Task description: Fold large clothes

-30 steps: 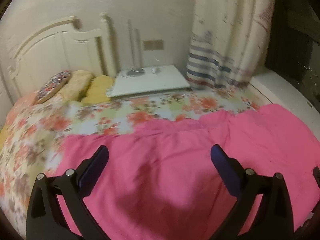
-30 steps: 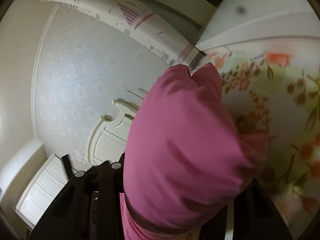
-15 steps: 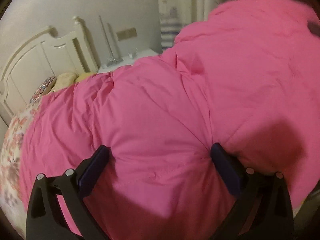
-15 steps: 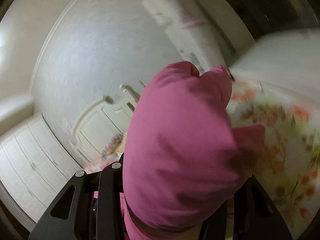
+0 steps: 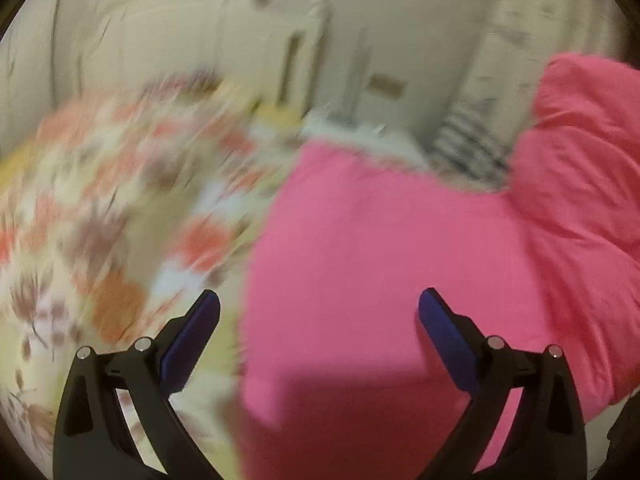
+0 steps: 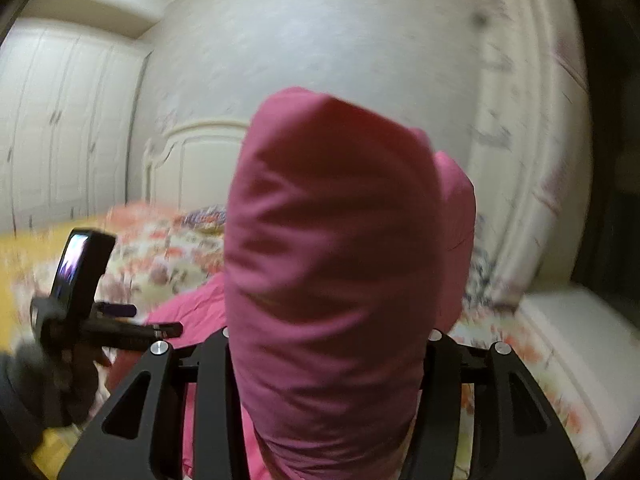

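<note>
garment (image 5: pixel 380 264) lying on bedspread (image 5: pixel 100 200), right part rising up | left gripper (image 5: pixel 320 308) hanging over garment's left edge, bedspread lying leftward | right gripper (image 6: pixel 328 360) holding garment bunch, headboard (image 6: pixel 192 160) standing behind | wardrobe (image 6: pixel 60 120) standing left

r gripper (image 6: pixel 328 344) clamps pink garment (image 6: pixel 332 260).

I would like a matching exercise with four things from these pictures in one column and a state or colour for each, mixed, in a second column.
Things:
1. left claw
2. right claw
3. bedsheet
4. headboard

States or colours:
A. floral pattern
B. plain cream white
C. open, holding nothing
D. shut on the pink garment

Pairs: 1-C, 2-D, 3-A, 4-B
</note>
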